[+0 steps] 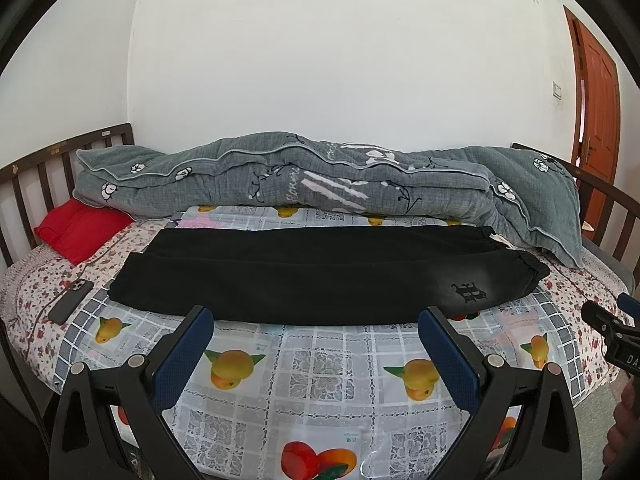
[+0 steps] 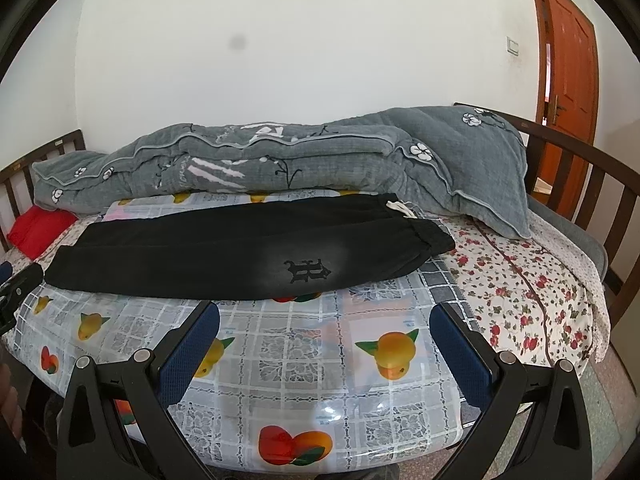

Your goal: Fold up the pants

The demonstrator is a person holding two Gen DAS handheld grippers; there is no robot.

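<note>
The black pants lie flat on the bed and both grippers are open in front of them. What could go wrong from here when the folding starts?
1. The black pants lie on a glossy fruit-print plastic sheet; they may slide instead of folding cleanly.
2. The white drawstring sticks out at the waistband and could catch or stay outside the fold.
3. A phone lies close to the leg ends, so a sweep by the left gripper might knock it.

Your near strip of fruit-print cover (image 1: 320,364) lies bare from 5 to 7 o'clock, free for both grippers. At 12, the black pants (image 1: 304,280) span the bed; beyond them the grey quilt (image 1: 280,172) walls off the far side. A phone (image 1: 72,294) sits at 9.
</note>
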